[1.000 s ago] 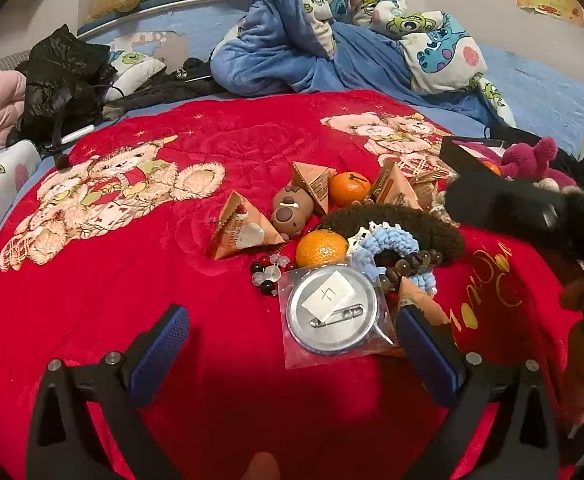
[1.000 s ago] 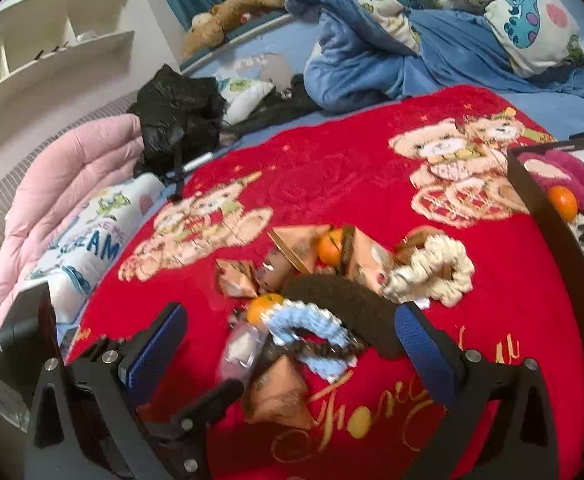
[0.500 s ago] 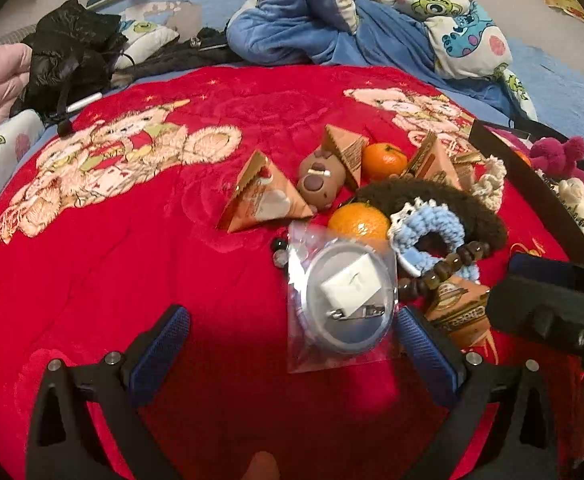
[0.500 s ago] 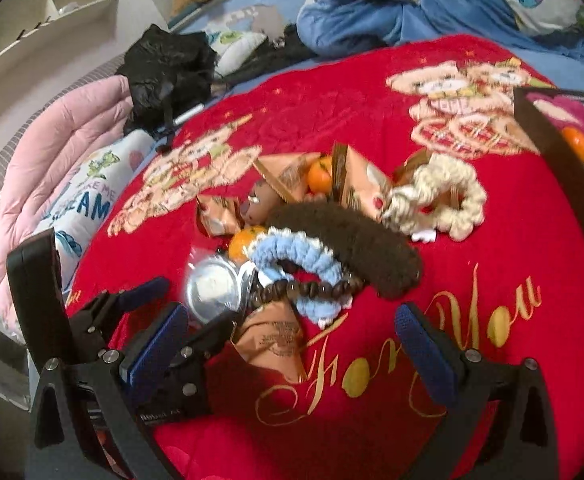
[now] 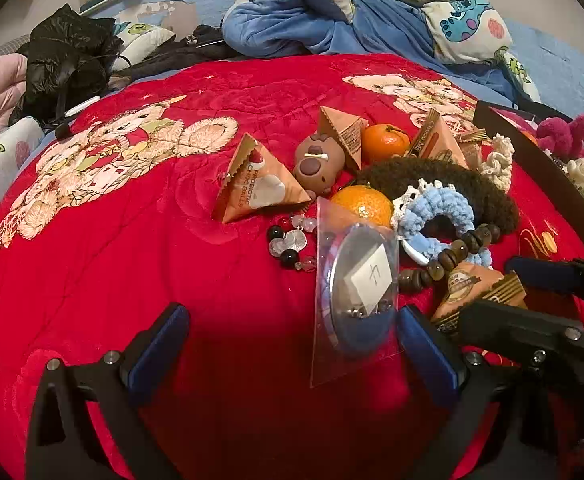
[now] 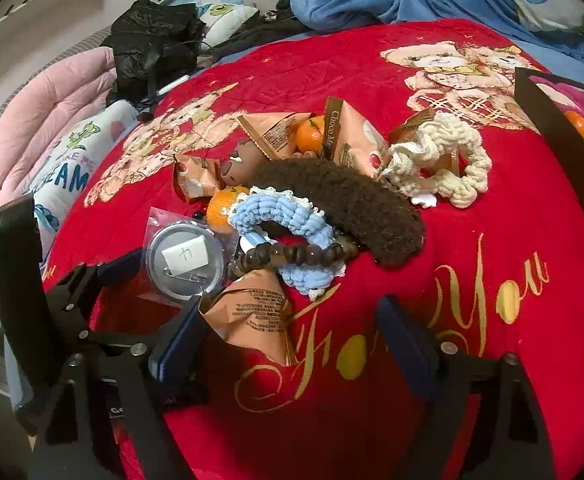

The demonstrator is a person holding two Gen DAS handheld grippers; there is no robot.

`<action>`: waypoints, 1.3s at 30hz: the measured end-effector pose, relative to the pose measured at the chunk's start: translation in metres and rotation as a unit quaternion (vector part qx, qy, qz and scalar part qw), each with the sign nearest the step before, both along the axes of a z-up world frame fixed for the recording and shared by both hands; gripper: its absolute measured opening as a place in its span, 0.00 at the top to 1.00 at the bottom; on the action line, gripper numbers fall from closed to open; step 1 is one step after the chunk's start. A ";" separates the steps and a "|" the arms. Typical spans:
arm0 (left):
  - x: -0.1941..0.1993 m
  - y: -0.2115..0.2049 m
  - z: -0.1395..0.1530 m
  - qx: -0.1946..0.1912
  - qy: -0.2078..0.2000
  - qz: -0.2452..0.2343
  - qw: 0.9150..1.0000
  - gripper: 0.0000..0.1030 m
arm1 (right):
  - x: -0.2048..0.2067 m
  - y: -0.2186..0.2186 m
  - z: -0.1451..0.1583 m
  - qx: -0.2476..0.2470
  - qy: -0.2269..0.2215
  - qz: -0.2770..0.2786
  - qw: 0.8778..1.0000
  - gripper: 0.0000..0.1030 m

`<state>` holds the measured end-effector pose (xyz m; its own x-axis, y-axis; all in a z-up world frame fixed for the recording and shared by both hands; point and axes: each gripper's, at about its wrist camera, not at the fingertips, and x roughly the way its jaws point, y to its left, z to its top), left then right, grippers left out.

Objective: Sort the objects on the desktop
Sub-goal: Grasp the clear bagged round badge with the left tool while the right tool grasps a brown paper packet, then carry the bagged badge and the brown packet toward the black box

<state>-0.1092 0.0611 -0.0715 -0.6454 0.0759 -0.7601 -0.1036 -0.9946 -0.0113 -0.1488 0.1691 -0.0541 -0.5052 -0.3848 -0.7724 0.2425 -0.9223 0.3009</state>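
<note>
A pile of small objects lies on a red bear-print blanket (image 5: 131, 260). A round badge in a clear bag (image 5: 358, 284) (image 6: 185, 260) stands tilted, its edge against my left gripper's right finger. My left gripper (image 5: 292, 344) is open, the badge between its fingers on the right side. My right gripper (image 6: 292, 336) is open around a tan triangular snack packet (image 6: 251, 312) (image 5: 476, 284). Beyond lie a blue scrunchie (image 6: 279, 216), brown bead bracelet (image 6: 292, 256), dark brown hairband (image 6: 344, 196), cream scrunchie (image 6: 440, 160), tangerines (image 5: 362, 204), a brown toy (image 5: 318, 162) and more packets (image 5: 255, 188).
A dark-rimmed box (image 5: 552, 184) with plush toys stands at the right; it also shows in the right wrist view (image 6: 560, 136). Loose glass beads (image 5: 292, 244) lie left of the badge. Blue bedding (image 5: 352, 12), a black bag (image 5: 67, 64) and pink quilt (image 6: 31, 120) lie behind.
Both grippers moved forward and down toward the pile. The badge bag, flat before, now stands tilted by my left gripper's right finger. The right gripper now straddles the near snack packet.
</note>
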 end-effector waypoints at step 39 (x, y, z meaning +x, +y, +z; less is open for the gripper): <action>0.037 0.003 0.018 0.027 0.100 -0.039 0.994 0.98 | 0.020 0.013 0.013 -0.064 0.019 0.015 0.998 0.73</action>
